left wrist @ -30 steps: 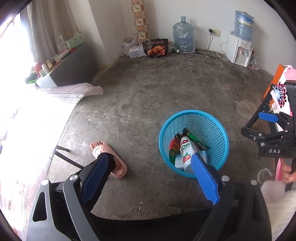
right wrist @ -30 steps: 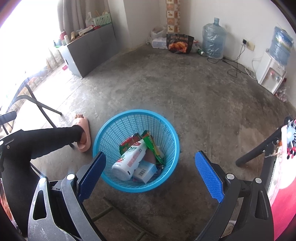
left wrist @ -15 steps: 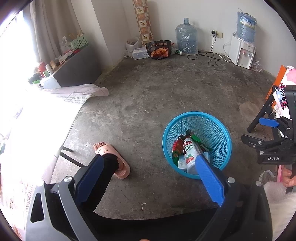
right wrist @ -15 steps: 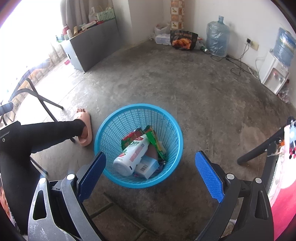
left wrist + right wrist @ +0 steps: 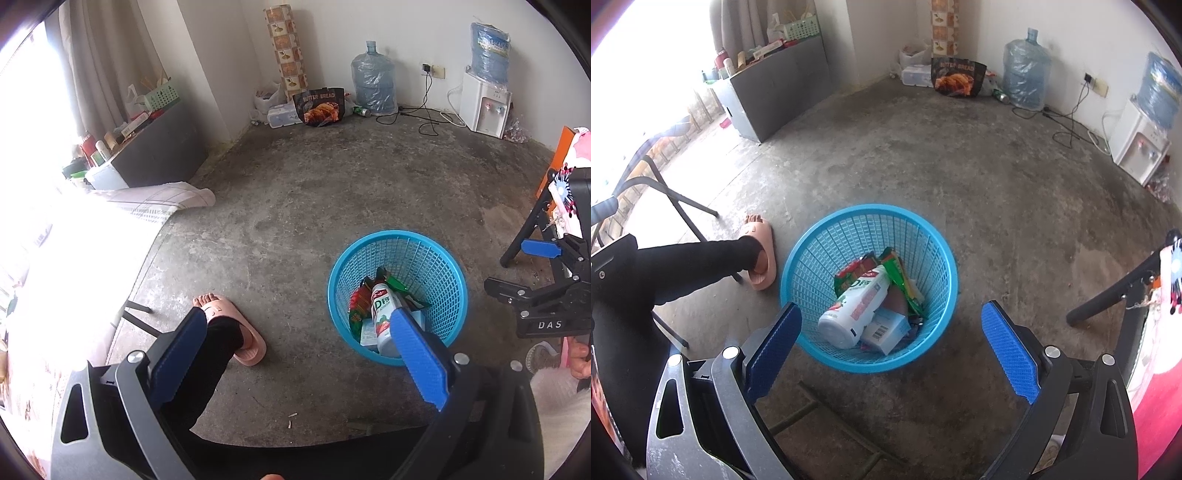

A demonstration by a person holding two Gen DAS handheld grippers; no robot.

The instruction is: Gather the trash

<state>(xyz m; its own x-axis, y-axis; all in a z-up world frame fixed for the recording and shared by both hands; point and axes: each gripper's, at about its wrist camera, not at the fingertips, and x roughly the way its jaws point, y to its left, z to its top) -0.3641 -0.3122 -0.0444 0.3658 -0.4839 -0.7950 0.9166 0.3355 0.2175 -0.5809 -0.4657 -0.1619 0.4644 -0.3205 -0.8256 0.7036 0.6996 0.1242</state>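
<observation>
— What sits on the concrete floor (image 5: pixel 960 166)?

— A blue basket (image 5: pixel 942 258), holding a white bottle (image 5: pixel 857 310), a small box (image 5: pixel 886 330) and green and red wrappers (image 5: pixel 899 275).

— And the grippers?

— Both hang above it. The left gripper (image 5: pixel 295 343) has its fingers spread wide, nothing between them; the right gripper (image 5: pixel 892 341) is likewise released and empty.

— Anyone in view?

— A foot in a pink slipper (image 5: pixel 761 254), just left of the basket.

Bottle (image 5: pixel 855 310) and wrappers (image 5: pixel 899 278) lie in basket (image 5: pixel 809 254), right of slipper (image 5: pixel 761 254).
</observation>
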